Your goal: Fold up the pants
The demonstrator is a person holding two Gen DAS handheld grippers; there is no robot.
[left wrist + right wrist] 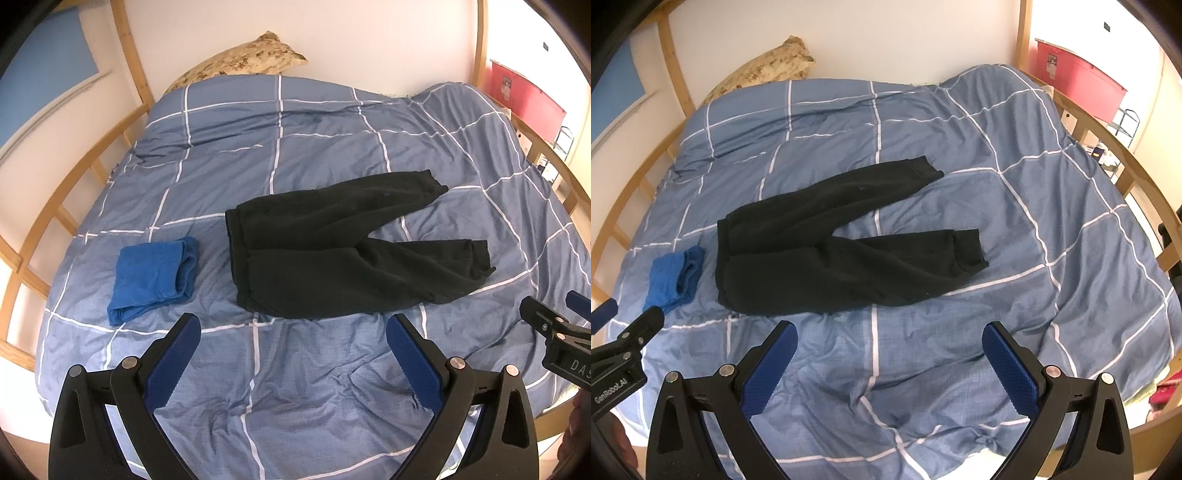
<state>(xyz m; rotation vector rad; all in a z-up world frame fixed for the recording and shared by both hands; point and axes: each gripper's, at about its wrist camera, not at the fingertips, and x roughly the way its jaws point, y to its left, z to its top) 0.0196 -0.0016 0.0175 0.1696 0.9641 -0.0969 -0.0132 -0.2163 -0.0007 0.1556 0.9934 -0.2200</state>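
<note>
We hold both tools over the near edge of the bed [317,387], above bare, wrinkled duvet. The left gripper [293,328] has its jaws spread wide with nothing between them, and so does the right gripper [889,336]. The black pants [332,254] lie flat and unfolded near the middle of the bed, waistband toward the left edge, the two cuffed legs splayed apart in a V toward the right edge. Open duvet surrounds them on all sides, widest toward the right edge and the far edge. Just left of the waistband, not touching it, sits a folded blue cloth [155,273], soft and fuzzy.

The left view shows this cloth whole; the right view cuts it partly behind the other tool. The right view shows more of a red bin [1078,85] past the wooden bed rail [1108,133]. A patterned tan pillow [243,59] leans at the far left corner. The duvet is blue with white grid lines.
</note>
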